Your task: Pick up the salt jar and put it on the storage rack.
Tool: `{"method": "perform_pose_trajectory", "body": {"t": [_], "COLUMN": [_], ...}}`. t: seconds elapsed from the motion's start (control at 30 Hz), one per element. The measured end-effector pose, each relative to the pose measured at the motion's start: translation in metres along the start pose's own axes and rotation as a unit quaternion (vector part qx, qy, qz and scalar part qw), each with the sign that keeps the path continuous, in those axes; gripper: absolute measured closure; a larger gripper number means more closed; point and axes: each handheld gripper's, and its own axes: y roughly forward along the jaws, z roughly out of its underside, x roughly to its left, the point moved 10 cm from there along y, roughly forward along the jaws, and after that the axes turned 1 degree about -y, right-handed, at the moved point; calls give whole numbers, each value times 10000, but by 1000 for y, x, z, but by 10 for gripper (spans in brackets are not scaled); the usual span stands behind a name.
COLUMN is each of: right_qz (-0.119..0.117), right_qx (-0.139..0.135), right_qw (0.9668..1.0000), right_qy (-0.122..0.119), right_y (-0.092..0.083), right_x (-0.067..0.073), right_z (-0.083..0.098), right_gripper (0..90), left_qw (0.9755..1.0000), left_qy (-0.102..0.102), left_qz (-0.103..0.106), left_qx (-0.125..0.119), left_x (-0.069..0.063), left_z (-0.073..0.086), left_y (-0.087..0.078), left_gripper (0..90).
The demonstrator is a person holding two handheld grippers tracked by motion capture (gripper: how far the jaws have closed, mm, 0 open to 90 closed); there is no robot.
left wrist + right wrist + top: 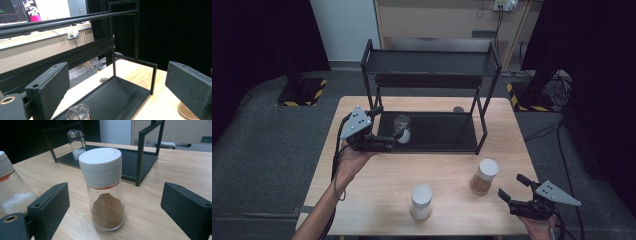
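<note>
A black two-tier rack point(432, 65) stands at the back of the wooden table point(362, 200). On its lower shelf point(112, 97) sits a glass shaker point(402, 129) with a silver top and white contents. My left gripper point(388, 122) hovers at the rack's left end, open, and the shaker's top point(78, 112) shows low between its jaws, untouched. A brown-powder jar point(484, 176) with a white lid stands front right. My right gripper point(511, 186) is open just in front of it, and the jar point(106, 195) stands between the wide jaws without contact.
A white-lidded jar point(421, 201) with white grains stands at the front middle, left of the brown jar in the right gripper view point(10, 192). A small dark disc point(458, 109) lies behind the rack. Beyond the table are a cabinet point(437, 20) and dark stands.
</note>
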Motion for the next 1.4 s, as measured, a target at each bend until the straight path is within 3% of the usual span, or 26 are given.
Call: {"method": "perform_pose_trajectory", "body": {"t": [0.13,0.57,1.07,1.4], "right_qz": [2,29,44,50], "right_qx": [4,19,30,41], "right_qw": [10000,10000,10000,10000], "right_qy": [-4,-11,-5,-18], "right_y": [0,1,1,1], "right_x": [0,0,0,1], "right_z": [0,0,0,0], "right_gripper": [87,87,87,87], "left_qw": [10000,9998,9983,9982], "left_qy": [77,-184,-581,-529], "left_qz": [-31,10,-75,-247], "left_qx": [53,-61,18,119], "left_x": [-2,-9,-15,-22], "left_z": [5,36,82,110], "left_y": [-12,-53,-73,-77], "left_gripper": [39,21,15,14]}}
